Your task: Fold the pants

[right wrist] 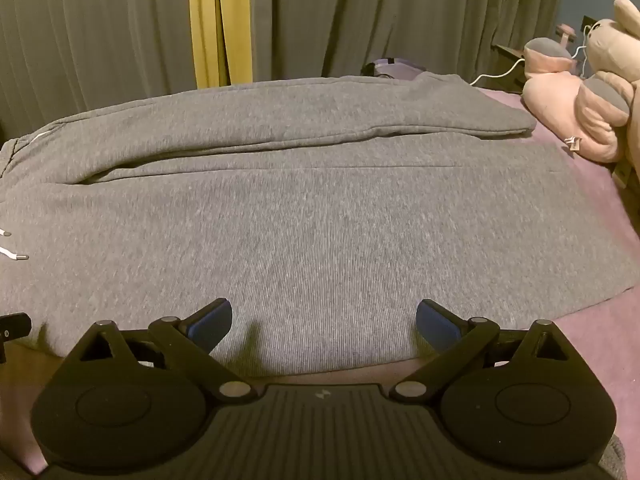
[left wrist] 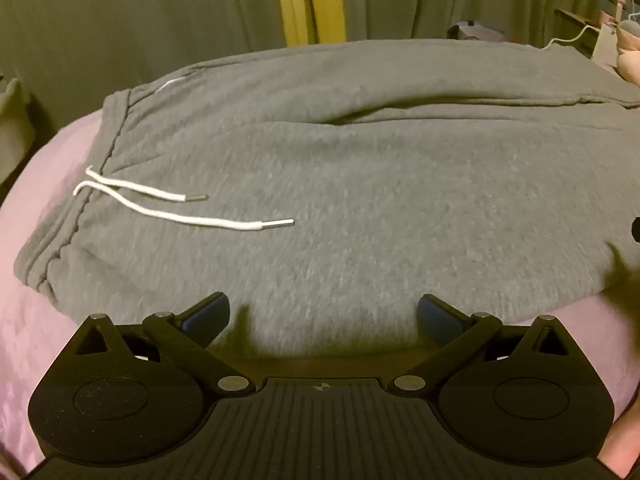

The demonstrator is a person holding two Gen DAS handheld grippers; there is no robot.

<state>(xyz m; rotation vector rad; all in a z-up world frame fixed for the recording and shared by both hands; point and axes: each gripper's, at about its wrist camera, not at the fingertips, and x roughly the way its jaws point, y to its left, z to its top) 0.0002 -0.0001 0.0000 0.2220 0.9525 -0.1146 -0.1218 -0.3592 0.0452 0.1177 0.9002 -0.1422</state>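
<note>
Grey sweatpants (left wrist: 340,184) lie spread flat on a pink bed cover (left wrist: 36,320), waistband at the left with two white drawstrings (left wrist: 168,204) lying on the fabric. The two legs run to the right, side by side, and show in the right wrist view (right wrist: 320,208). My left gripper (left wrist: 323,314) is open and empty, hovering at the near edge of the pants close to the waist. My right gripper (right wrist: 324,318) is open and empty, hovering at the near edge of the near leg.
Pink and grey plush toys (right wrist: 580,100) sit on the bed at the far right, next to a white cable (right wrist: 500,72). Grey curtains (right wrist: 360,16) with a yellow strip (right wrist: 218,20) hang behind the bed. The pink cover (right wrist: 600,340) shows right of the pants.
</note>
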